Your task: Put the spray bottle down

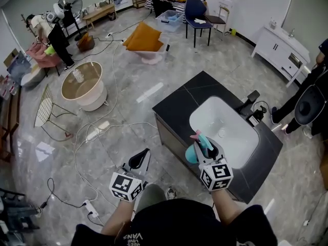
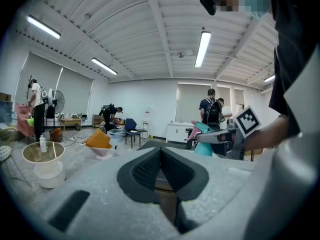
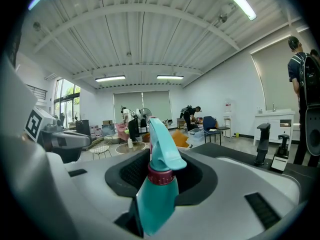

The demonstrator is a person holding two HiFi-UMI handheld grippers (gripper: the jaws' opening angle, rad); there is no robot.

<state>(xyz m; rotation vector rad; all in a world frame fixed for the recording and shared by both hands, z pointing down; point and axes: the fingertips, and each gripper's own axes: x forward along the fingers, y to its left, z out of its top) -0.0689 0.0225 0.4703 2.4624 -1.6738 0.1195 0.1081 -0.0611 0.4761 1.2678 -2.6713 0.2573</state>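
Note:
A teal spray bottle [image 1: 196, 150] with a pink trigger sits upright in my right gripper [image 1: 205, 146], whose jaws are shut on it. In the right gripper view the spray bottle [image 3: 156, 189] fills the gap between the black pads, nozzle pointing right. It hangs over the near edge of a black counter [image 1: 177, 106] with a white sink [image 1: 225, 129]. My left gripper [image 1: 139, 160] is held over the floor left of the counter. Its black pads [image 2: 150, 171] meet with nothing between them. From there the spray bottle [image 2: 204, 136] shows at the right.
A black faucet [image 1: 250, 103] stands behind the sink. Cables [image 1: 97, 132] trail over the grey floor. A round table [image 1: 82, 83], a wire chair [image 1: 45, 106], an orange seat [image 1: 143, 39] and a blue chair [image 1: 196, 12] stand farther off. A person [image 1: 310, 99] stands at the right.

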